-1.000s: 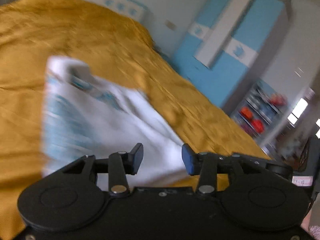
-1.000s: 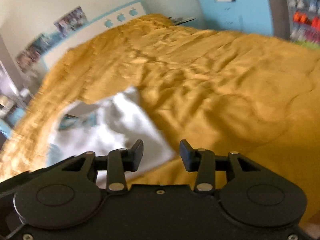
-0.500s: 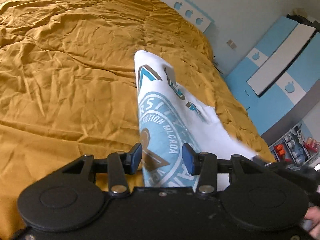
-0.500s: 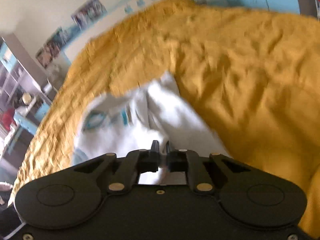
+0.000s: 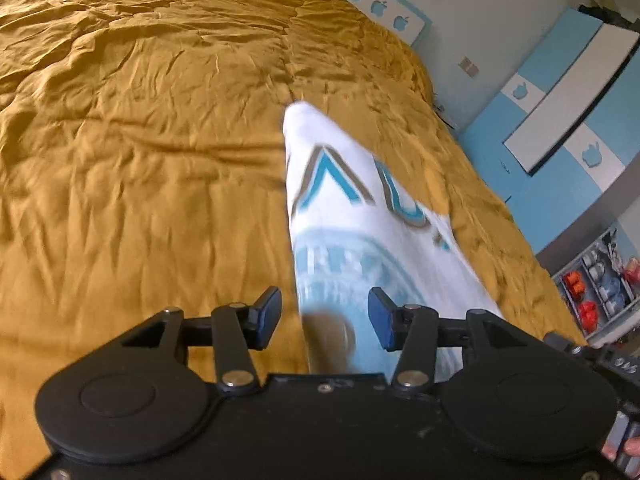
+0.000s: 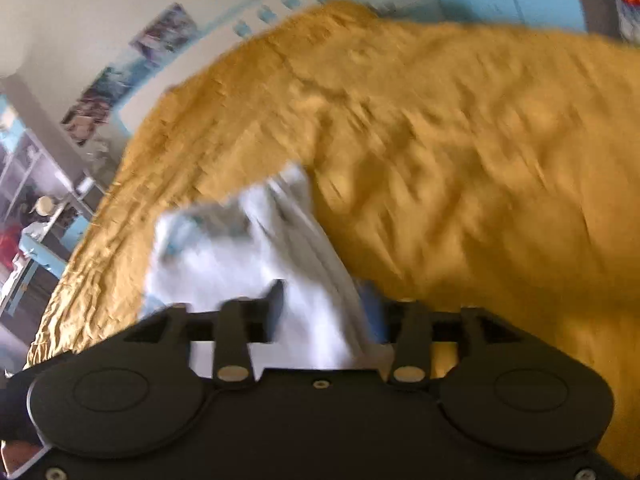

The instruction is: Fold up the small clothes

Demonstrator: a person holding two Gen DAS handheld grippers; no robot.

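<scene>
A small white T-shirt with a blue and brown print lies on the mustard bedspread. In the left wrist view it runs from between the fingers away toward the headboard. My left gripper is open just above its near end. In the right wrist view the shirt is bunched and blurred, with cloth lying between the spread fingers. My right gripper is open with the fabric in its gap.
The bedspread fills most of both views. A blue and white wardrobe and a shelf with red items stand to the right of the bed. A headboard with apple cut-outs is at the far end. Shelving stands left.
My right gripper was shut on the shirt half a second ago and has now opened. The shirt has shifted slightly in the left wrist view. My left gripper stays open.
</scene>
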